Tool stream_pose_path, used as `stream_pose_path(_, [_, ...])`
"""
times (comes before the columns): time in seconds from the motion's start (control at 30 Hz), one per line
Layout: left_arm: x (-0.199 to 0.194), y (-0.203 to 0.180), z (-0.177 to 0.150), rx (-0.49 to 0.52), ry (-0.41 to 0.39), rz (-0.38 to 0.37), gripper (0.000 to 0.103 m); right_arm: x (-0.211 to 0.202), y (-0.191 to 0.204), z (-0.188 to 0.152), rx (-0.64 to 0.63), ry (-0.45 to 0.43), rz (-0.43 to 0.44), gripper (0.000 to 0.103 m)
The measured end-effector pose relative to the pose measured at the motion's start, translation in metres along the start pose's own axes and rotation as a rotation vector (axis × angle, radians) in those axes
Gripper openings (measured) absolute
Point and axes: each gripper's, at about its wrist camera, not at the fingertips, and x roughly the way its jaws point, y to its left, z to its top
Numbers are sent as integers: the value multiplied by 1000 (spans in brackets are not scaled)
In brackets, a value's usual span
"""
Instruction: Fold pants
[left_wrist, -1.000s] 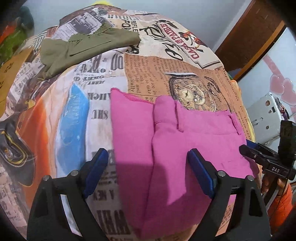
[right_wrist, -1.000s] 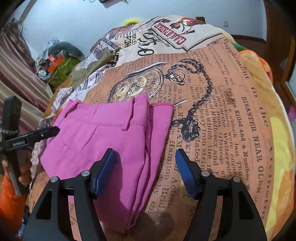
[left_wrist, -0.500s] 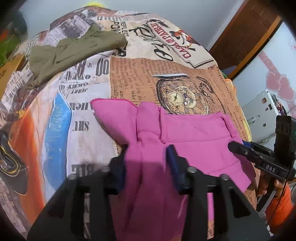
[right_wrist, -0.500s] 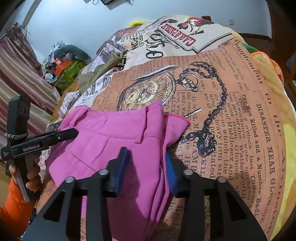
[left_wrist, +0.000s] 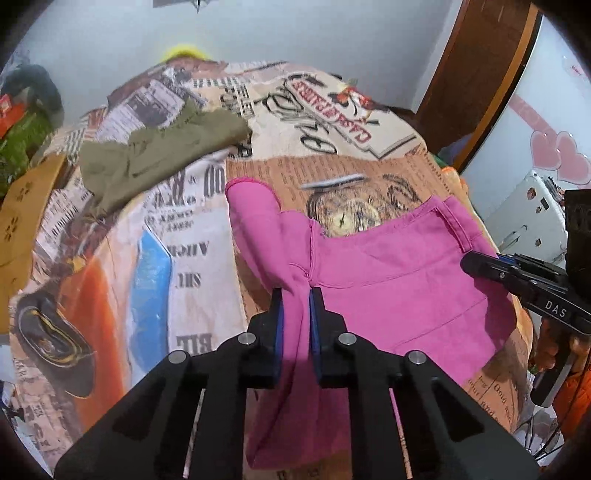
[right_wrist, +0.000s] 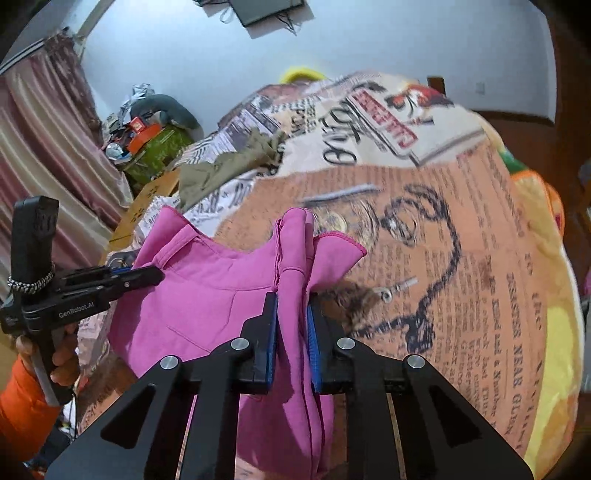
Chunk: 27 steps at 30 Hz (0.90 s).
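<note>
- Since the earlier frame both pairs of jaws have just been closing, and each now has a bunch of the pink pants (left_wrist: 399, 280) pinched between its blue pads; the cloth that lay flat on the bed a moment ago is now pulled up into peaks at both grips.
- The left gripper (left_wrist: 295, 295) is clamped on a gathered fold near the left end of the pants; the right gripper (right_wrist: 291, 299) is clamped on a similar bunch at the right end, by the folded-over hem.
- The stretch between the two grips sags in a shallow curve, its far edge with the waistband lifted clear of the bedspread (right_wrist: 461, 258), while the near part hangs down below the jaws.
- I judge this as the pick-up for the next fold: with both ends held, the cloth can be carried over onto itself or laid down afresh.
- Room to work: the clock-and-chain print beyond the pants is bare and wide, a good place to lay the fold.
- An olive-green garment (left_wrist: 155, 158) lies well apart at the far left, out of the way.
- The bed's right edge drops off past the yellow border, and clutter is stacked beyond the far left side, so the move should stay toward the middle.
</note>
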Motion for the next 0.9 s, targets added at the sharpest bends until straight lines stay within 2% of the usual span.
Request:
stream_pose_path(0.53, [-54,27,45,6,-185,76,12,-4,40,66,-141,-124,12,13])
stream_pose_path(0.67, [-58,45,61,-4,-220,101,12,7,53,88,-191,-146,16,13])
stream_pose_path(0.9, [-43,86,90,-40,-255,155,12,53,71,131,-250,-153,22,12])
